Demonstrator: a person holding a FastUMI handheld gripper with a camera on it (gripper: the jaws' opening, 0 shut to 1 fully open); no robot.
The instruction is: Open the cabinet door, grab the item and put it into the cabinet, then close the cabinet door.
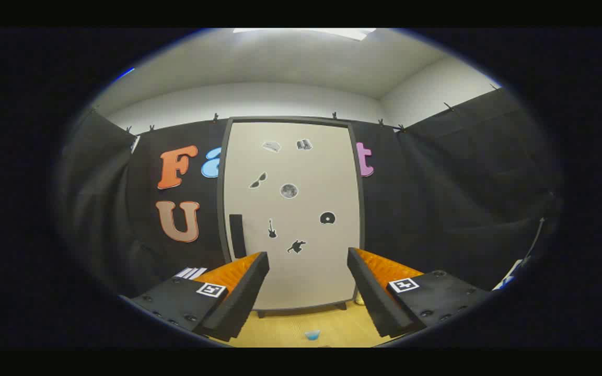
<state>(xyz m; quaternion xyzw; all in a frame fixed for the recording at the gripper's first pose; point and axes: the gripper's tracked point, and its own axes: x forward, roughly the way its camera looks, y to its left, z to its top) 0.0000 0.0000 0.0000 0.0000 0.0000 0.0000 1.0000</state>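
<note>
While poised low over the wooden tabletop (280, 329): gripper (307, 253) spread wide, nothing between the fingers, nothing touched.

Just ahead and below, between the two fingers: small blue item (312, 335) lying on the tabletop (too small to say what it is; taken as the thing to be stowed). Lies apart from both fingers and well short of the cabinet.

Beyond the fingertips: cabinet (354, 209) standing upright on the tabletop, dark frame, pale cabinet door (301, 271) flush in it, so shut. Carries a few small dark stickers. Dark vertical handle (236, 236) at the door's left edge, just above and beyond the left fingertip.

Behind all: black cloth wall (437, 209).

Judgement: step one, opening the door, not yet begun; item not yet grabbed.

Next move calls for:
- shifting left and forward to bring the handle between the spread fingers;
- pinching it across its narrow width, then pulling in an arc (hinge presumably on the right, handle being on the left);
- swinging wide enough to clear the item's path in.

Risk: cabinet may slide on the tabletop if pulled straight rather than along the arc.
</note>
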